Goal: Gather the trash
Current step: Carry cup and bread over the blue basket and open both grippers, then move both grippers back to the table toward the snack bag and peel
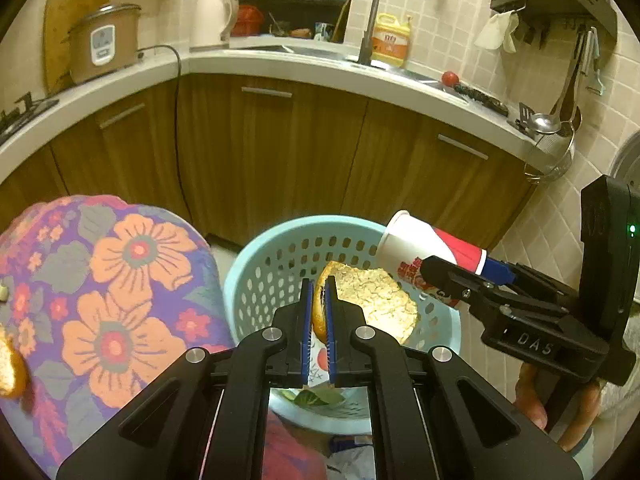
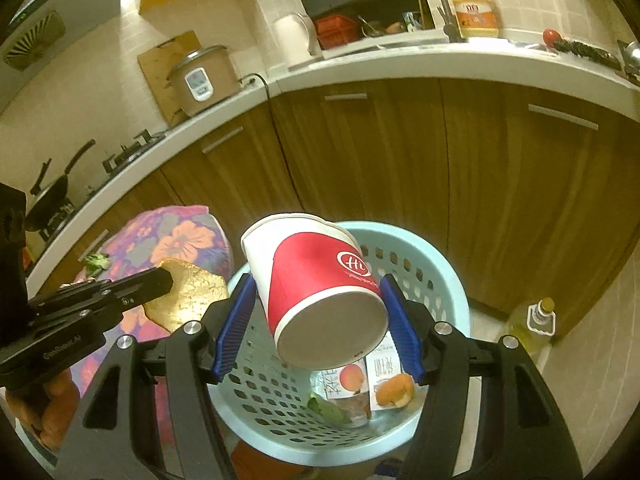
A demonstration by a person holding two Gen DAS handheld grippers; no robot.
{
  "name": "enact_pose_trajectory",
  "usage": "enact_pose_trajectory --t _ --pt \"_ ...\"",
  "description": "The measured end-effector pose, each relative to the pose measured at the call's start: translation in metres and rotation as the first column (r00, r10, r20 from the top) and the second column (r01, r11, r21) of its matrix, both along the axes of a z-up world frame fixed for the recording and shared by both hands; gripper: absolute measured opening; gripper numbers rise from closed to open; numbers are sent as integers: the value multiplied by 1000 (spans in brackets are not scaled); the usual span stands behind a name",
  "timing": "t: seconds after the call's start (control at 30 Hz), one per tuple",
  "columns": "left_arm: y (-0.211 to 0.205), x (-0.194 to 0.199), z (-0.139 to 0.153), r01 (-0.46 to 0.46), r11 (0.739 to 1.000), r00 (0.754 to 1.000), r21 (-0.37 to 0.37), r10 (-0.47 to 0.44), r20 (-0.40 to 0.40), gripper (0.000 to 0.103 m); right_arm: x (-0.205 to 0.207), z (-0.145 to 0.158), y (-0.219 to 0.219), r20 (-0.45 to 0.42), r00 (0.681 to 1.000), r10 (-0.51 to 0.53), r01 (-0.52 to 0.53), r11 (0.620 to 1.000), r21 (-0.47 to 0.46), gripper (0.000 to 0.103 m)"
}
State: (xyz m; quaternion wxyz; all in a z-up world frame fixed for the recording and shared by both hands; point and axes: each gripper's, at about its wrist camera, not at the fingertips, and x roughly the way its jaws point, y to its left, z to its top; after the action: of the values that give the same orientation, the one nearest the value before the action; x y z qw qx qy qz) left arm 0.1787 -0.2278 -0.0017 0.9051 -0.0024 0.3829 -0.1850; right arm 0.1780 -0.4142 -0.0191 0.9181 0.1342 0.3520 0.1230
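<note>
L gripper (image 1: 319, 300) pinching orange peel (image 1: 372, 304), R gripper (image 2: 316, 320) clamped on red/white paper cup (image 2: 316, 284). Both over light-blue perforated basket (image 2: 444, 280); wrappers + scraps already inside.

A rice cooker (image 1: 105, 47), kettle (image 1: 212, 20) and what looks like detergent (image 1: 390, 40) line the counter (image 1: 280, 66).

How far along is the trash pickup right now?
Some is done: wrappers and leafy scraps lie in the light blue perforated basket. In hand: the left gripper pinches an orange peel, the right gripper a red-and-white paper cup, both above it. Left: dropping them, plus scraps on the floral cloth.
</note>
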Motion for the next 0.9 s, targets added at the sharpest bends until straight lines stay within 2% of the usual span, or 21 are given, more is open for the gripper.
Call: enact_pose_trajectory --t 0.27,0.33,0.43,0.67,0.9 --pt "-2 6 -11 1 1000 1000 8 -1 -26 13 10 -12 -2 -47 999 3 -3 1000 16 61" --pt "1 5 -11 -2 1000 1000 3 2 -25 17 9 -13 -2 -50 999 12 -11 1000 28 61" --pt "5 3 -9 -11 1000 1000 -9 11 -19 28 9 -12 0 -50 998 23 -21 999 38 61" --pt "16 -5 -3 -23 1000 1000 -22 23 -2 28 4 1 10 -21 999 42 -41 999 34 61" --pt "39 -19 7 -63 997 998 -50 64 19 35 -2 17 26 17 997 76 -76 997 25 61"
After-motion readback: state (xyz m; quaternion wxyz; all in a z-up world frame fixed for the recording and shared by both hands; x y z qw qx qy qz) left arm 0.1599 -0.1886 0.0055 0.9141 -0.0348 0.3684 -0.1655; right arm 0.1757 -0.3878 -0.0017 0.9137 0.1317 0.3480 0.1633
